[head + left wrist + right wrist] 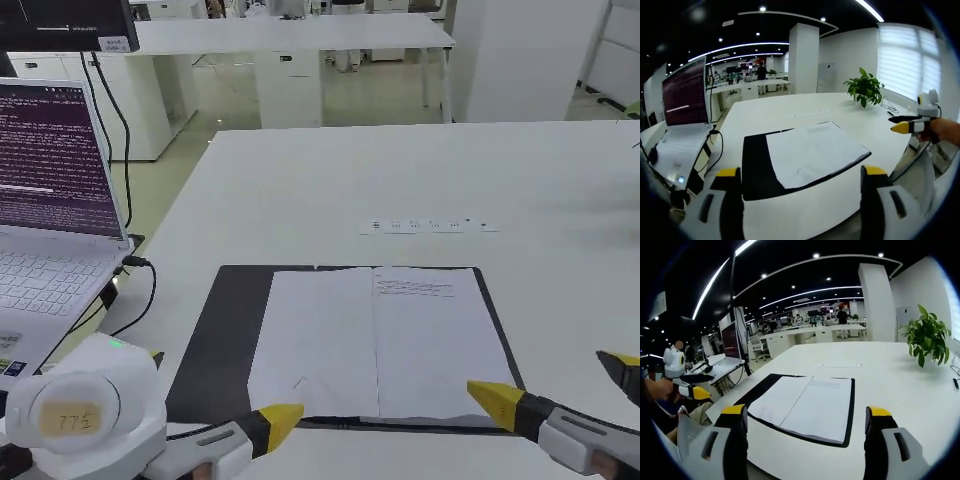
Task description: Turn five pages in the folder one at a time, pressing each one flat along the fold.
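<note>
A black folder [225, 340] lies open on the white table, with white pages [380, 340] spread flat on both sides of the fold; the right page carries a few printed lines at its top. My left gripper [217, 388] hovers open at the folder's near left corner, touching nothing. My right gripper [557, 385] is open too, just off the near right corner. In the left gripper view the folder [805, 150] lies ahead between the wide-apart jaws of the left gripper [800, 172]. In the right gripper view the folder [805, 405] sits beyond the right gripper [806, 411].
An open laptop [50, 230] with a plugged-in cable [140, 290] stands left of the folder. A flush socket strip [430, 226] is set into the table behind it. A potted plant [865, 87] stands at the far side. The table's near edge runs just below the folder.
</note>
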The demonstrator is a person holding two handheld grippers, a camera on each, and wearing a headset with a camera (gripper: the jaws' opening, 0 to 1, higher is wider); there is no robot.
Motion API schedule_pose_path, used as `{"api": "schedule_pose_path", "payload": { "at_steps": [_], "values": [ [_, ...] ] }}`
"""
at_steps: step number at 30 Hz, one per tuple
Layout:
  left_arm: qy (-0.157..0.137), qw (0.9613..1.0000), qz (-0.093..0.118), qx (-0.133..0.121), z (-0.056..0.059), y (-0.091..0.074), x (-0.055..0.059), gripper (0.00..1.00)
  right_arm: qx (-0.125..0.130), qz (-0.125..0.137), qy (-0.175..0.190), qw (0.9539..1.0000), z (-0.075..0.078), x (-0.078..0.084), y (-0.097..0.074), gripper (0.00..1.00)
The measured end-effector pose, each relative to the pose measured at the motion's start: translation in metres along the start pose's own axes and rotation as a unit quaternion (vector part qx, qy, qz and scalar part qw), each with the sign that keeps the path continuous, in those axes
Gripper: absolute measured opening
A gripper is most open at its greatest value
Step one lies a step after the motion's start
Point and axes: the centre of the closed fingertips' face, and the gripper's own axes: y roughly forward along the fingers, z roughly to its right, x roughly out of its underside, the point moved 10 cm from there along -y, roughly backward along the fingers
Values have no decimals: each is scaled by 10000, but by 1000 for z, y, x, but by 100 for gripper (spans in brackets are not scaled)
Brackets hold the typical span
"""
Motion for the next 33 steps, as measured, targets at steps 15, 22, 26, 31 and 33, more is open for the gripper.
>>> {"api": "schedule_pose_path", "payload": {
  "at_steps": [15,22,26,31,33],
  "values": [
    [54,9982,-411,439,18,42,1,93,129,56,318,9994,10,11,-12,94],
    [160,9961,-485,726,32,62,0,88,198,174,460,9986,9,12,-17,93],
    [247,9945,-559,856,39,74,2,88,191,194,486,9984,7,13,-19,93],
    [324,9928,-613,981,45,88,3,86,225,226,557,9979,4,15,-21,91],
    [341,9919,-623,1051,49,96,2,83,236,229,569,9978,3,16,-23,90]
  ]
}}
